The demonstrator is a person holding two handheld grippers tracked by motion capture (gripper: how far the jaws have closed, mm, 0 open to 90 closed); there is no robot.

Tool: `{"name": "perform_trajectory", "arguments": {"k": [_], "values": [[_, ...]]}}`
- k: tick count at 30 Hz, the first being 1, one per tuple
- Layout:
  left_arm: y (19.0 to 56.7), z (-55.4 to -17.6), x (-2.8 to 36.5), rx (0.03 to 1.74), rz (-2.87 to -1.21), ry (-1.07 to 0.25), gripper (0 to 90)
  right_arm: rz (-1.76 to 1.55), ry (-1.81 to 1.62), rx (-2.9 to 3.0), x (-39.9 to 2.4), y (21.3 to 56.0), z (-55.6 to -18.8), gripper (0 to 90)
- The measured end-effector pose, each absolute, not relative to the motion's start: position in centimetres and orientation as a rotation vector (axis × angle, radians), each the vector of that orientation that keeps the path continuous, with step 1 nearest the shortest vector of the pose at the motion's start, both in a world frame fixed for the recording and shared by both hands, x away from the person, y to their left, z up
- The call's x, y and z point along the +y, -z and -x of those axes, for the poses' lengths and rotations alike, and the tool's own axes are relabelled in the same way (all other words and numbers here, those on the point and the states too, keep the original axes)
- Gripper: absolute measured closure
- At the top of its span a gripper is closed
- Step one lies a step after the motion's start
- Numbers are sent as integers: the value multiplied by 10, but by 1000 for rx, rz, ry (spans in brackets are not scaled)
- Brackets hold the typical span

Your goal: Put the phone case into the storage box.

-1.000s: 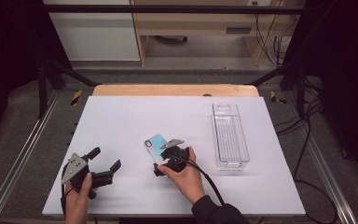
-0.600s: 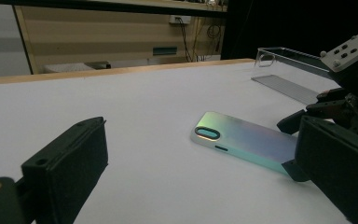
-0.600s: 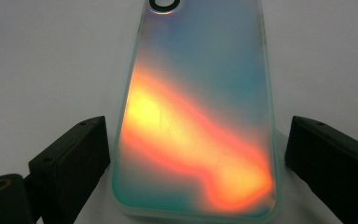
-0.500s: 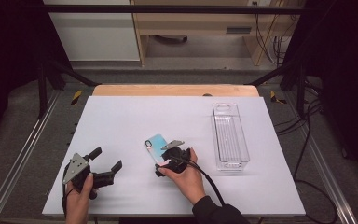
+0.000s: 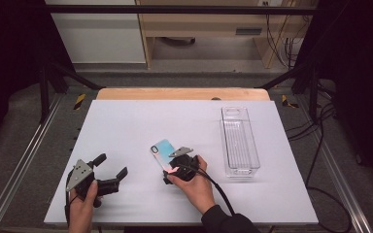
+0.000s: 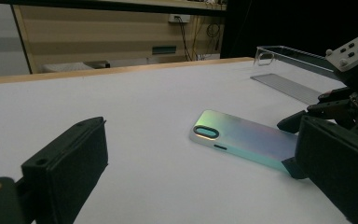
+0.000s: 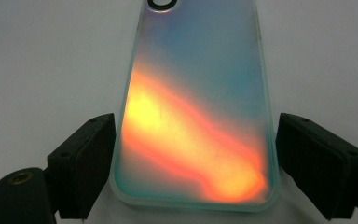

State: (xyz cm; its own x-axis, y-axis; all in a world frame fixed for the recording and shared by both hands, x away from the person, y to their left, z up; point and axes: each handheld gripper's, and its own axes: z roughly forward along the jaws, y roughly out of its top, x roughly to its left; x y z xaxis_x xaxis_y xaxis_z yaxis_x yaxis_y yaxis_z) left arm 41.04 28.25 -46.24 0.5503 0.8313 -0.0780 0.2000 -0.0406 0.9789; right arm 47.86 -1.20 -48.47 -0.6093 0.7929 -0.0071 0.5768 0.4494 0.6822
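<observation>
Two grippers are over the white surface [image 5: 126, 121], and one thing is in play — an iridescent blue-green phone case [image 7: 196, 102] lying flat near the middle, camera cut-out pointing away from the person. The right gripper [image 5: 171, 171] is at the case's near end; in the right gripper view its black jaws flank the two long edges, the left pad at or just beside the edge, the right one showing a thin gap, so I judge the grasp about made but not yet firm. The jaws have just been closing, with the case between them. The left gripper [image 5: 110, 167] rests near the front left of the surface, jaws spread wide and empty.

Lifting has not begun: the case lies on the surface. A clear rectangular plastic bin [image 5: 239, 141] stands empty to the right, well apart — probably where the case goes, though that is a guess.

Compared with a second ago, both hands sit where they were and the case has not shifted.
</observation>
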Motion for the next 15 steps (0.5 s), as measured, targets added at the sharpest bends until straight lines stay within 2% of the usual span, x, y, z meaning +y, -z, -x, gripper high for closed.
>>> {"name": "perform_trajectory", "arguments": {"k": [15], "values": [[463,-411,282,906,-1568,-644,21,-1172,-965,2370,-15,485,-478,170]]}}
